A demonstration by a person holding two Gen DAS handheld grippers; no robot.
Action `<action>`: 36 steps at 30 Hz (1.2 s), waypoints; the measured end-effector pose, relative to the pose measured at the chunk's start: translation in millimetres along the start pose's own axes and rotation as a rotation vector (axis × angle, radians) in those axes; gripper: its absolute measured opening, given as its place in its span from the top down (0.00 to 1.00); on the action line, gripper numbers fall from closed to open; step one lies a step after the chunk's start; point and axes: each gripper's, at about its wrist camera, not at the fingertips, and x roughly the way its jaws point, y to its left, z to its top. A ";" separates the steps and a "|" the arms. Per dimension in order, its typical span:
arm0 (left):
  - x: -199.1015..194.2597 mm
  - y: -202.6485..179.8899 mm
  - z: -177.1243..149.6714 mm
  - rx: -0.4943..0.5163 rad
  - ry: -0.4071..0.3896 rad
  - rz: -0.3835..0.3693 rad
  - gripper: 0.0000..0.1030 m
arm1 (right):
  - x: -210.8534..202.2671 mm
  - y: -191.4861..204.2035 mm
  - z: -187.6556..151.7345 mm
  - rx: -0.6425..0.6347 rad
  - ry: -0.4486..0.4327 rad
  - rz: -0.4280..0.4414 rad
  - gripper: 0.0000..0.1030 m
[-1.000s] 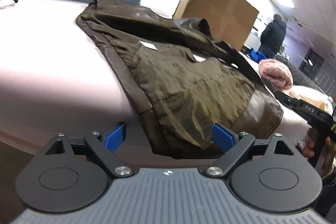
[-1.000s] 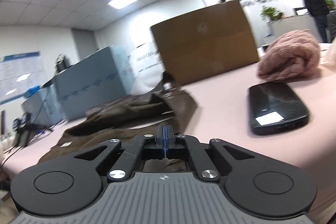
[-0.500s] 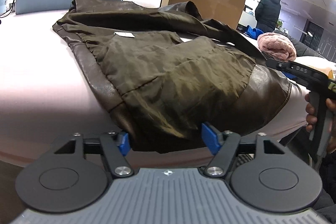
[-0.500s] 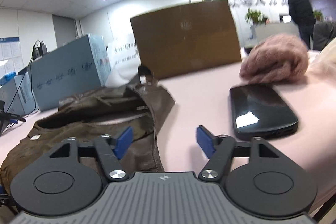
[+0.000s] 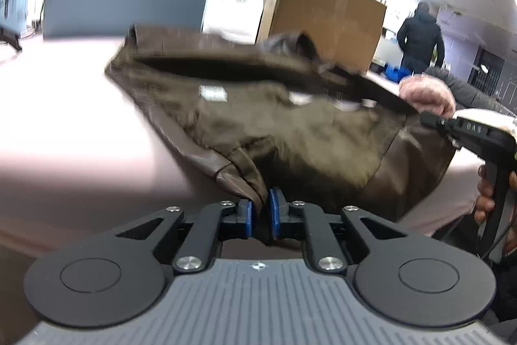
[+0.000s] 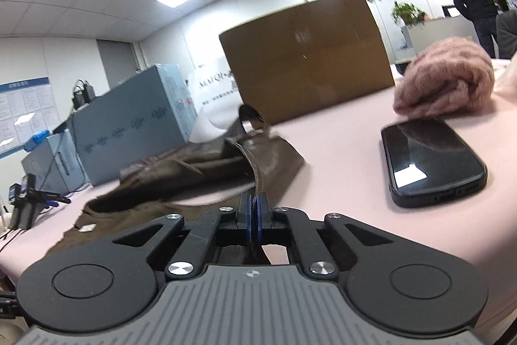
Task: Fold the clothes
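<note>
Brown jacket (image 5: 290,118) lies rumpled on my pink table (image 5: 64,118); my left gripper (image 5: 261,212), tilted down, has just closed on its near hem. Right view: right gripper (image 6: 254,217), nearly level, has just clamped the jacket's edge beside a phone (image 6: 429,160).

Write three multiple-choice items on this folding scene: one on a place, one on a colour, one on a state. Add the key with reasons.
1. The phone lies:
A. on the cardboard box
B. on the table beside the pink knit
C. under the jacket

2. The jacket is:
A. brown
B. white
C. blue

3. The left claw is:
A. wide open
B. out of view
C. shut on the jacket's hem

Key: B, the phone rests on the pink table against the pink knit; A, brown leather and lining; C, the blue pads pinch the hem.
</note>
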 end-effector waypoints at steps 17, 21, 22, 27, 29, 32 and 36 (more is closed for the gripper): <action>-20.0 48.7 109.2 -0.098 -0.105 -0.007 0.95 | -13.5 67.3 49.4 -0.018 0.010 0.288 0.97; 7.7 74.6 148.6 -0.156 -0.072 0.061 0.95 | 25.4 79.6 81.4 -0.004 0.049 0.282 0.97; 16.3 78.9 155.2 -0.151 -0.064 0.100 0.95 | 31.4 79.9 83.5 -0.003 0.055 0.277 0.97; 72.1 113.6 186.3 -0.189 0.045 0.230 0.95 | 125.1 95.6 116.3 -0.001 0.173 0.149 0.97; 96.6 126.5 199.2 -0.202 0.087 0.277 0.95 | 154.5 98.7 121.4 0.003 0.213 0.121 0.97; 130.7 145.0 218.9 -0.229 0.146 0.303 0.94 | 206.0 97.1 129.8 0.019 0.243 0.044 0.97; 169.1 162.8 233.1 -0.243 0.225 0.327 0.92 | 278.8 79.1 136.8 0.105 0.338 -0.010 0.96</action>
